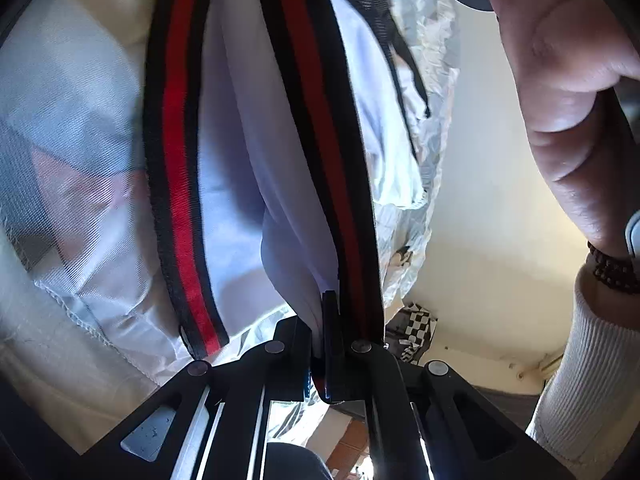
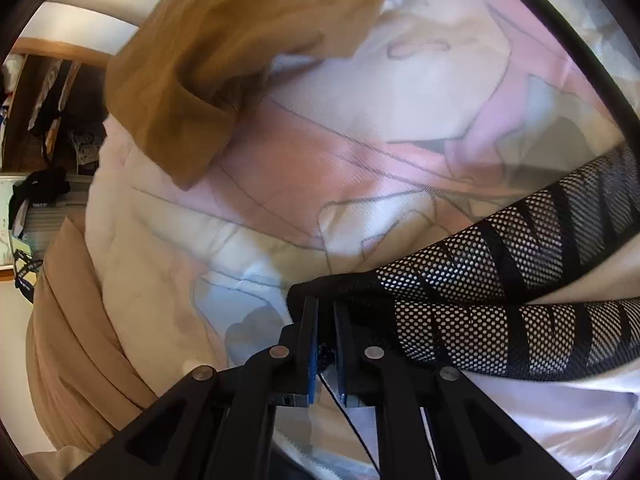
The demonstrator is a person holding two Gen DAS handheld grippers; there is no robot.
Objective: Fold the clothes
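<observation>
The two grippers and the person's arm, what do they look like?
Both the left gripper and right gripper are black, with slotted link arms, silver rivets and blue-edged pads. The arm wears a ribbed cream sleeve and a dark beaded bracelet.

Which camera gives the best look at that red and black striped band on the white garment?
The left wrist view: the striped band runs sharp and close down the white garment. The right wrist view shows none of it, only black mesh fabric.

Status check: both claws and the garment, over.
Left claw shut on white garment by red-black trim. Right claw shut on black mesh panel. Tan clothing lies beyond, clear.
</observation>
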